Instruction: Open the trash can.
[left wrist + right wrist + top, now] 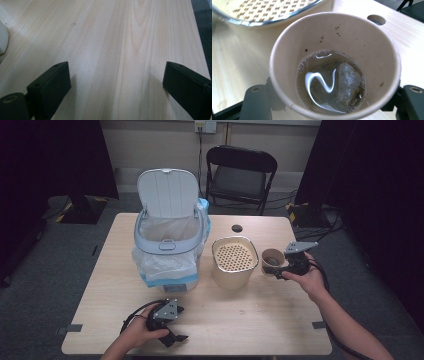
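Two claws are at work. The right claw (281,269) grips a paper cup (272,260), one jaw on each side of its wall, at the right of the surface (260,315). The cup is tilted toward its camera and holds brownish liquid with a tea bag (348,82). Just left of it stands a beige container with a perforated strainer top (231,256); farther left, a lined bin (167,245) with its lid raised. The left claw (117,85) rests wide open, holding nothing, at the near left.

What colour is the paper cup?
Light brown, kraft-paper tan; the paper cup shows best in the right gripper view.
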The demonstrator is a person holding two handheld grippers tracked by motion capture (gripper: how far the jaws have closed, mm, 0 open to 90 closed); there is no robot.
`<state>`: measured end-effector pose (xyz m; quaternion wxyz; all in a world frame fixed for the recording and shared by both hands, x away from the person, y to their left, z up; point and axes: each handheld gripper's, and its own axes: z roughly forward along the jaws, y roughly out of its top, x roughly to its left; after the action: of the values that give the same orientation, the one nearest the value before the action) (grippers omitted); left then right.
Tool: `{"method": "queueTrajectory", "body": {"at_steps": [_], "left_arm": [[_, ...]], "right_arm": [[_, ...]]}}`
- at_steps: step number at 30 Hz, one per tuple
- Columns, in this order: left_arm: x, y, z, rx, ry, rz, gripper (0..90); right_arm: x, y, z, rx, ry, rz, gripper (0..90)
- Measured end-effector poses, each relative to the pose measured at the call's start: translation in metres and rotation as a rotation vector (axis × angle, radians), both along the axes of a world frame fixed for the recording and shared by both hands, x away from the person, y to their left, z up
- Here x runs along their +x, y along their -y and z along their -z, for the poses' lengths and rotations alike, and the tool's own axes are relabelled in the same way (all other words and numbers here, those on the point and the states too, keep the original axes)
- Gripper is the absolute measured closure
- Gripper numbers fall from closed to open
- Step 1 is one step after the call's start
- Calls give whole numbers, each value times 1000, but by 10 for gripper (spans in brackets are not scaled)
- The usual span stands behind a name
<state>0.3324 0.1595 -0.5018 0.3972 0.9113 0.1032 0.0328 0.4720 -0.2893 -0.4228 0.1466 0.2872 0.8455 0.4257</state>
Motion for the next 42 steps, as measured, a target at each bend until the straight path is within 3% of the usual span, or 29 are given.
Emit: {"method": "queueTrajectory", "body": {"at_steps": [15,21,30,37,42], "left_arm": [[0,0,0,0,0,-1,72],[0,0,0,0,0,0,72],[0,0,0,-4,2,0,72],[1,0,-2,20,13,11,64],[1,0,-2,15,13,11,63]], "right_arm": [[30,5,-14,-7,27,29,288],[45,1,-22,-8,59,22,288],[62,-7,-26,-13,71,20,289],[73,-14,-29,-28,83,18,289],[82,-19,-33,-6,96,15,289]]}}
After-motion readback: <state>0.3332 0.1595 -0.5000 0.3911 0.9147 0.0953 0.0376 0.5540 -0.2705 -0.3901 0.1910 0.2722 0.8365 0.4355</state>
